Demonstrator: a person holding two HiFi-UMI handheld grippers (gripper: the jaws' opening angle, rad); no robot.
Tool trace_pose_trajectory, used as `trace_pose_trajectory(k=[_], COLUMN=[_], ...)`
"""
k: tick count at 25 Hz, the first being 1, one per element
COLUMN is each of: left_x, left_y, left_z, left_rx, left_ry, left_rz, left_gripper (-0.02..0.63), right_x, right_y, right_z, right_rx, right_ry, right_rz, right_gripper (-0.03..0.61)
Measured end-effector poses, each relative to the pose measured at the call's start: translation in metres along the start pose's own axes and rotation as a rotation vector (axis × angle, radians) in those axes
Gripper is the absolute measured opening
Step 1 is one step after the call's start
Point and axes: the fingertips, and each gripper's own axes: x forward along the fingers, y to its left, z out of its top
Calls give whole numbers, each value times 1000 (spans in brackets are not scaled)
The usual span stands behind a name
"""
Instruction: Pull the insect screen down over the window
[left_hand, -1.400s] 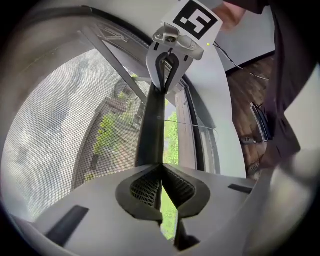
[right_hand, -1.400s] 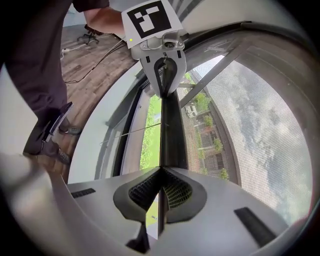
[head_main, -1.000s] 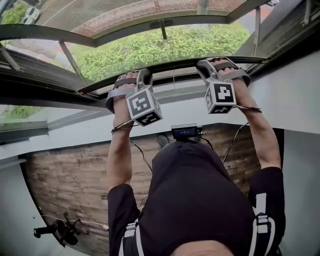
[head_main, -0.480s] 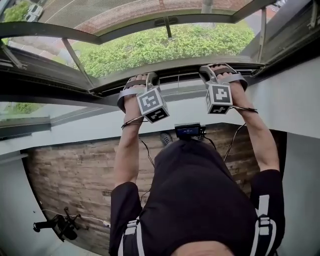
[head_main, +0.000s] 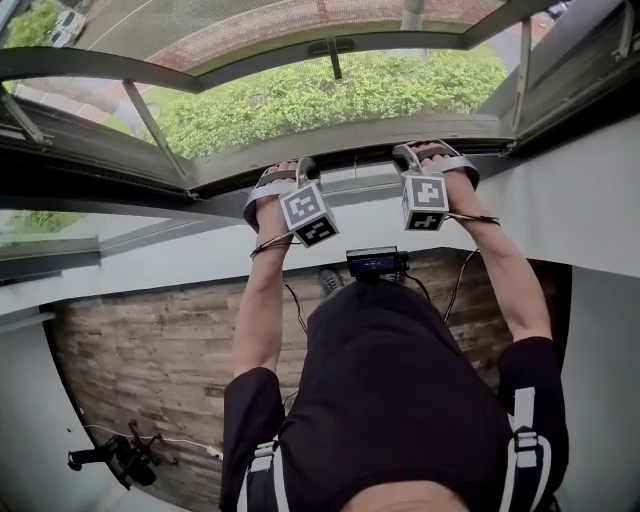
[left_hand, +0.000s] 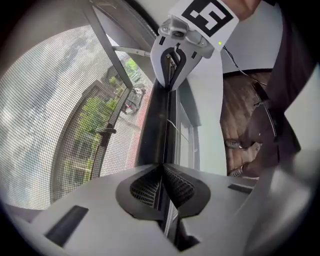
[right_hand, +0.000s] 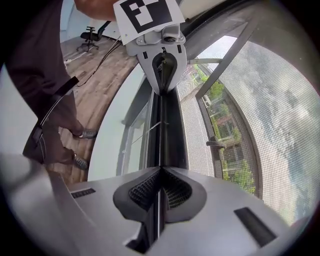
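Both grippers are up at the window, clamped on the same dark bar (left_hand: 156, 115) that runs along the bottom edge of the insect screen (left_hand: 60, 115).

The left gripper (left_hand: 161, 167) has its jaws closed on a thin lip of that bar. In the left gripper view the ribbed pads meet with only the edge of the lip between them. The bar runs straight away from the jaws toward the other gripper, which grips it farther along.

The right gripper (right_hand: 160, 170) holds it the same way. Its jaws are pinched shut on the lip and the pads press on it from both sides. In the right gripper view the mesh spreads out on the right of the bar, and the pale inner window frame (right_hand: 132, 130) lies on the left.

In the head view the two grippers sit side by side along the bar, apart from each other, with the person's arms stretched up to them. The bar lies low in the opening, close above the bottom rail of the window and the white sill (head_main: 200, 255). Green bushes (head_main: 330, 90) show outside above the bar.

Below the sill is a wooden floor (head_main: 140, 340), with an office chair (head_main: 115, 462) standing on it well off to the left.
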Motion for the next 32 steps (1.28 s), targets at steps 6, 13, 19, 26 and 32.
trace_pose_trajectory(k=[6,13,19,26,32], left_x=[6,11,20,31,38], left_y=[-3,-8,-14,-25,-26], left_z=[0,-2,-5,-8,-10], left_rx=[-8,-7,-13,-22,-21], left_ry=[6,12,20,27,33], left_rz=[-8,-13,-25,-54,-49], left_gripper=[21,21,21,21,21], right_x=[6,10,18,28,36], right_y=[5,9,16,27,30], right_z=[-4,-5,-5,-8,-10], right_rx=[-3,7,16,25,32], right_ry=[12,11,12,15,15], right_rz=[15,21,34,67,65], right_gripper=[20,20,20,20,20])
